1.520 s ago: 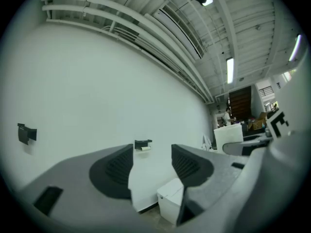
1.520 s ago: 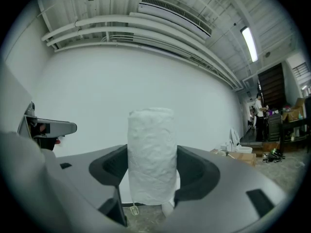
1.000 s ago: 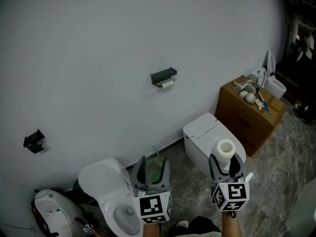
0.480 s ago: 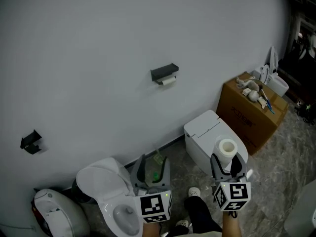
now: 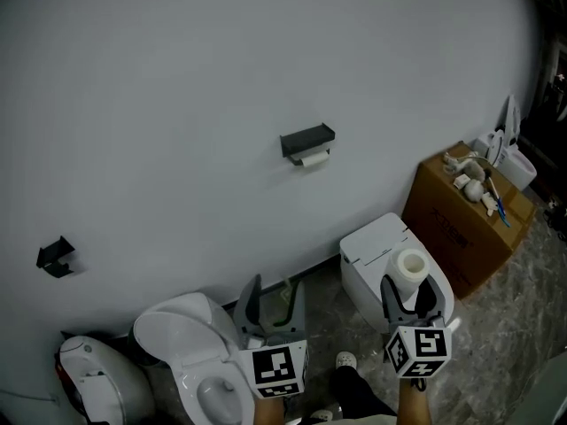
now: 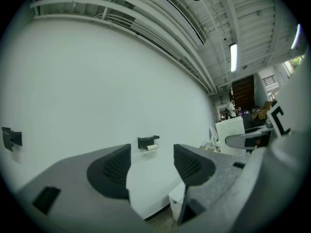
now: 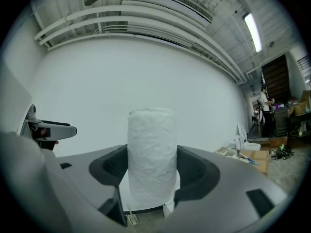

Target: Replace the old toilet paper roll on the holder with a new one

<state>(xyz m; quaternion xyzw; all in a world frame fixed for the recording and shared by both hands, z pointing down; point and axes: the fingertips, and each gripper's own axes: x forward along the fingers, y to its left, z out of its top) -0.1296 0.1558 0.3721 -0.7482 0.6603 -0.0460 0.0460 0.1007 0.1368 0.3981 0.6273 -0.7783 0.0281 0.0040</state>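
A dark toilet paper holder (image 5: 307,140) is fixed to the white wall, with a nearly used-up roll (image 5: 314,158) under it; the same holder (image 6: 147,141) appears small and far off between the jaws in the left gripper view. My left gripper (image 5: 270,306) is open and holds nothing. A new white toilet paper roll (image 5: 411,271) stands upright in my right gripper (image 5: 409,297), which is shut on it. In the right gripper view the new roll (image 7: 151,154) fills the gap between the jaws of the right gripper (image 7: 151,171).
An open white toilet (image 5: 190,352) stands below left, a closed white toilet (image 5: 379,257) below right. A brown cardboard box (image 5: 467,216) with odds and ends on top sits at the right wall. A second dark bracket (image 5: 55,257) hangs at far left.
The view has shifted: the holder now sits lower and further right in the head view. A shoe has appeared at the bottom. Both grippers keep their poses.
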